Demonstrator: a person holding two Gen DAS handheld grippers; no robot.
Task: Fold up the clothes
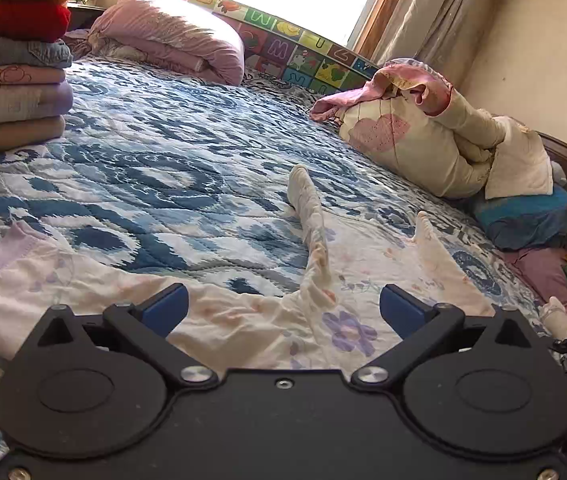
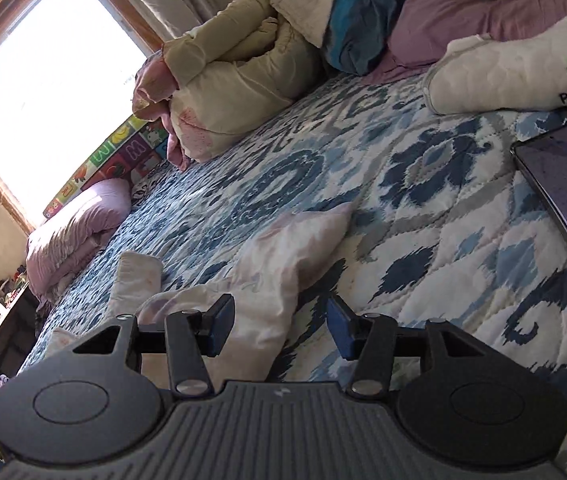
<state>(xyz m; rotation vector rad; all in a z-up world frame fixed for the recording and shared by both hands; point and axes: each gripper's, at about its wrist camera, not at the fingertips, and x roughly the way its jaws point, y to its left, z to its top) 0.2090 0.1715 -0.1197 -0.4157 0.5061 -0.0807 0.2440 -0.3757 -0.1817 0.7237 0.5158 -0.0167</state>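
Note:
A pale floral garment with purple flowers and a lilac band at its left end lies spread on the blue-and-white quilt. Two narrow cuffed parts of it point away from me. My left gripper hovers just above it, open wide, and its blue pads touch no cloth. In the right wrist view the same garment lies crumpled. My right gripper is open over its near edge, with a fold of cloth lying between the pads and not pinched.
A stack of folded clothes stands at the far left of the bed. A pink duvet and cream bedding lie along the far side. A dark tablet and a white pillow sit to the right.

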